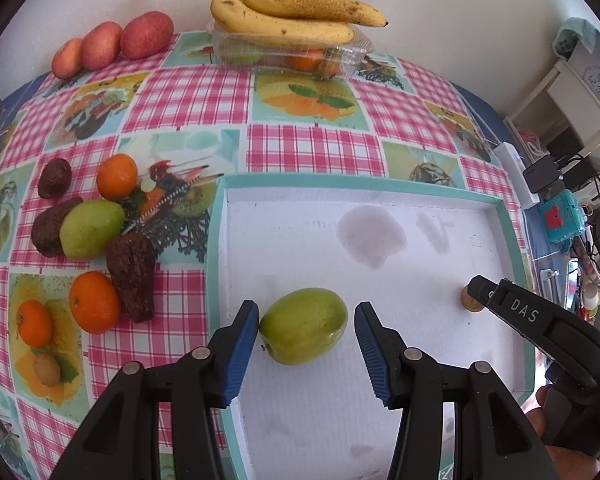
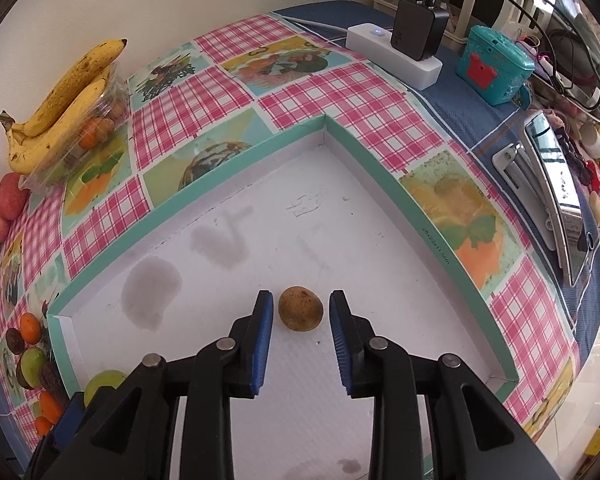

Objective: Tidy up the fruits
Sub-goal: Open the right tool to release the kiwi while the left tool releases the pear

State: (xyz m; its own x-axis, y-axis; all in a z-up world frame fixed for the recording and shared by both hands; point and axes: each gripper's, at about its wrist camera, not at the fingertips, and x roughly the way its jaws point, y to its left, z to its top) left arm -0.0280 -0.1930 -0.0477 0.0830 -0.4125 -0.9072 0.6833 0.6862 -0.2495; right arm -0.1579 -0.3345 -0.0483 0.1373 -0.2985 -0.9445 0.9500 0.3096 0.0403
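Green fruit (image 1: 303, 326) on the white floor of the shallow teal-rimmed tray (image 1: 420, 188), lying between the spread jaws of the left hand-held gripper (image 1: 306, 316), left blue pad just beside its skin, right pad apart. Small brown fruit (image 2: 301, 308) further right in the same tray, flanked by the parted jaws of the right hand-held gripper (image 2: 300, 312), neither pad touching. Left of the tray, loose oranges (image 1: 117, 176), a second green fruit (image 1: 91, 229) and dark wrinkled fruits (image 1: 133, 276) on the counter (image 1: 312, 148) under a pink-check, fruit-print cloth. At the far wall, bananas (image 1: 292, 12) atop a clear plastic box (image 1: 288, 54); red fruits (image 1: 146, 34) alongside. Lettering "DAS" on the right hand-held gripper; "20x22x11.5cm" apparently printed on the tray rim.
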